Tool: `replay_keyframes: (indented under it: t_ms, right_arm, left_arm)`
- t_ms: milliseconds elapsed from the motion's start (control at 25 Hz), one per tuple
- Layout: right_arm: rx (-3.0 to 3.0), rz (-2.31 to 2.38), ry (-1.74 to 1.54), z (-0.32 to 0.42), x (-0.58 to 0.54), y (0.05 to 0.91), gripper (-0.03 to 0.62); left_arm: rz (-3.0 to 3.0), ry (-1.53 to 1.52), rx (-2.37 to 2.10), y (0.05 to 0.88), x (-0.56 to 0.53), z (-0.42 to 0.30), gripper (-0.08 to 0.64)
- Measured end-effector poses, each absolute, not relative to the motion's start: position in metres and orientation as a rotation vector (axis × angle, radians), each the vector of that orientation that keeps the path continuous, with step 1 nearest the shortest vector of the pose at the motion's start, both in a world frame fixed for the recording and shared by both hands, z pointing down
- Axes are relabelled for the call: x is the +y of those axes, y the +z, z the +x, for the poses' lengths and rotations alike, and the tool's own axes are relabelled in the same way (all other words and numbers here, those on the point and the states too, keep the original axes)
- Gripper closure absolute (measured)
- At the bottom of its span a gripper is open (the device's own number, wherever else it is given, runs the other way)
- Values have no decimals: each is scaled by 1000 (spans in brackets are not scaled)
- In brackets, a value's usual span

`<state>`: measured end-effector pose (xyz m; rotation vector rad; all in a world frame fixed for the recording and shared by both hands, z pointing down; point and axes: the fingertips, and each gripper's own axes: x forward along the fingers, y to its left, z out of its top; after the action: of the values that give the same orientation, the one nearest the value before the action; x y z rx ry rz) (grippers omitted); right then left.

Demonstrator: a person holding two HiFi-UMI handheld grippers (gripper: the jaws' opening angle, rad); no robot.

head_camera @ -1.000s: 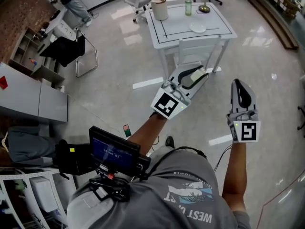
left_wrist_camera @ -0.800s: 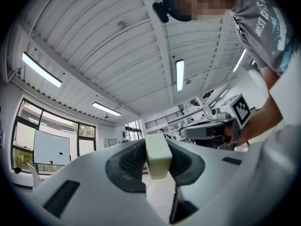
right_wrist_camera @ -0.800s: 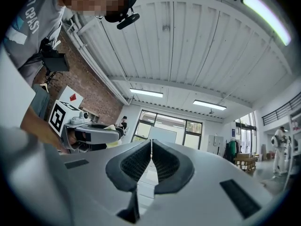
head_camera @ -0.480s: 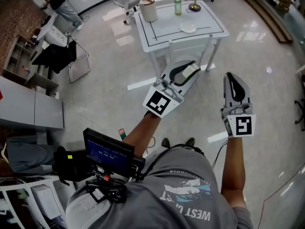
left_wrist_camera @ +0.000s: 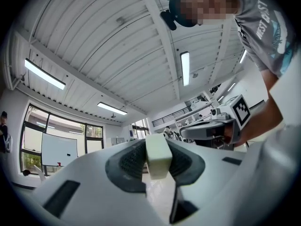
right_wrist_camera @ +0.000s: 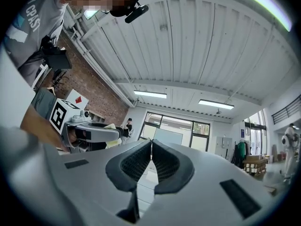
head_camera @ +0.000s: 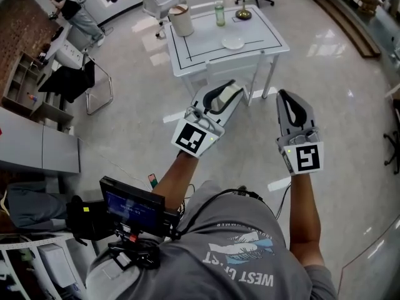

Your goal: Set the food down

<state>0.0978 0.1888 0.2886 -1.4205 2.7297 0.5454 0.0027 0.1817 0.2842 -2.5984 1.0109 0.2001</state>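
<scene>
Food in the form of a pale cream rectangular block (left_wrist_camera: 158,155) is sitting clamped between the dark ribbed pads of the left claw (head_camera: 226,95). The jaws are pressing on it from both sides and holding it up in the air. The block is hanging short of the white rectangular surface (head_camera: 206,42) that is standing ahead on the glossy grey floor (head_camera: 350,92), and no part of it is touching that surface. The right claw (right_wrist_camera: 151,149) is hovering beside the left one, apart from it. It is clenched on nothing, with its two pads meeting tip to tip. Both claws are pointing toward the surface. On it, a small round white plate (head_camera: 233,42) is lying on the near half. A green bottle (head_camera: 220,14) and a beige cylindrical container (head_camera: 181,20) are standing toward the far side. The person in a grey T-shirt (head_camera: 231,242) is reaching both bare arms forward.
</scene>
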Motion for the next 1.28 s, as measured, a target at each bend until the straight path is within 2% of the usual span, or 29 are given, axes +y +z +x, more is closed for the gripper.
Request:
replay_keyframes:
  t_ms: [760,1280]
  right_arm:
    - [2699,-1547,568,39,113,290,584]
    - [2720,-1572,530,32,70,298,584]
  left_arm:
    - [-2625,222,923,285,101,-61,454]
    - [-2646,243,939,289,58,-72,454]
